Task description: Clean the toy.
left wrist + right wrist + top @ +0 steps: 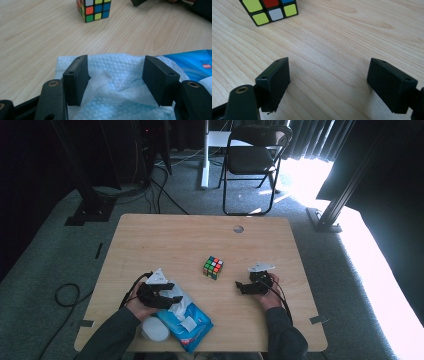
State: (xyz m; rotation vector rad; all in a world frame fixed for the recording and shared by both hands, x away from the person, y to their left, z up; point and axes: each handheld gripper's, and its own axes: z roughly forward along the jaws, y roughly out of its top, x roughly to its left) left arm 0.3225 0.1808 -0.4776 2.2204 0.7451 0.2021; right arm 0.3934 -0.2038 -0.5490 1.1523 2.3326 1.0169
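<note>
The left gripper [116, 80] is spread wide, its two black jaws standing to either side of a white wet wipe [112, 75] that sticks up crumpled from a blue wipe packet [185, 322] at the near left of the desk [165, 240]; neither jaw presses the wipe. A white round lid [154, 330] lies just beside the packet. The right gripper [328, 85] is also wide apart, hovering low over bare wood. Between and beyond both grippers stands a Rubik's cube [213, 267], near the desk's middle.
</note>
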